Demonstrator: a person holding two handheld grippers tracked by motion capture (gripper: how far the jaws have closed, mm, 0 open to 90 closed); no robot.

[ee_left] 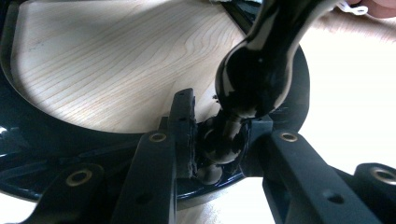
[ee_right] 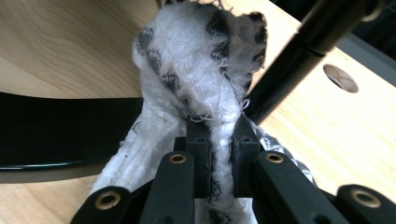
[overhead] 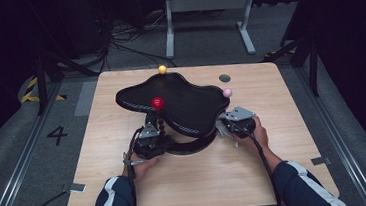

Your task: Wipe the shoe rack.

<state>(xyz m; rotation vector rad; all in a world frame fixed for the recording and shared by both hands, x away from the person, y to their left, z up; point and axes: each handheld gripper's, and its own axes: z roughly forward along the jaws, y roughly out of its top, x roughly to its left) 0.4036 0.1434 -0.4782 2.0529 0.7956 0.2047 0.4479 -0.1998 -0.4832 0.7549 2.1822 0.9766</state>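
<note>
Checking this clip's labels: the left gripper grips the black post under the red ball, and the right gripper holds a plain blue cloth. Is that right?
Not quite. The cloth in the right gripper is white with dark markings, not blue, as the right gripper view shows. The left gripper does grip the black post.

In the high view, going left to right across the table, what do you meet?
Left claw → red ball → yellow ball → pink ball → right claw, which overlaps the pink ball's position slightly.

Dim, soft high view; glare whitens the tabletop (ee_left: 345, 93) beside blurred close-ups.
</note>
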